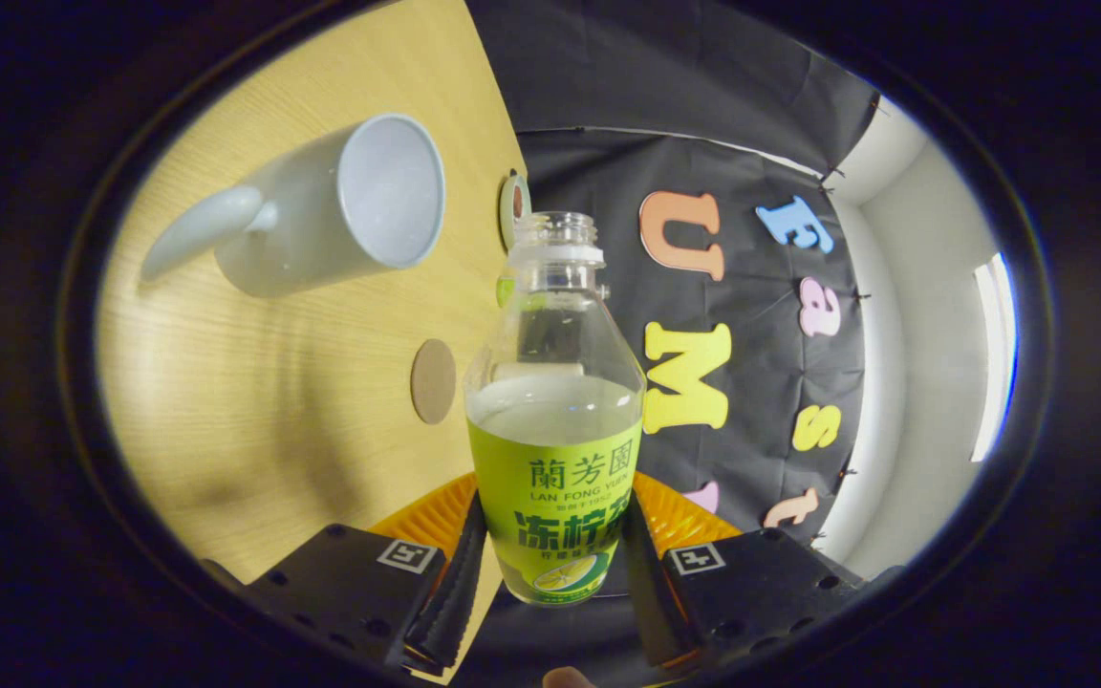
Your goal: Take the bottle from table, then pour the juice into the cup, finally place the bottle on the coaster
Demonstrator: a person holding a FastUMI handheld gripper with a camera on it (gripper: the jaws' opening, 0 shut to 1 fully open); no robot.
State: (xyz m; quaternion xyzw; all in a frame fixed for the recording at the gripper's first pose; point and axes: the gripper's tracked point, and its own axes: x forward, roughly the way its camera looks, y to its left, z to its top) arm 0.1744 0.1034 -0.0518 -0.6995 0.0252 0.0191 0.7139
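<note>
— What sort of place is this?
— A recording booth, not a home: black cloth wall pinned up behind a pale wood-grain desk.
— Anything else that shows it?
— Plain white room walls and a bright strip light beyond the cloth. A mug and a round coaster stand staged on the desk
</note>
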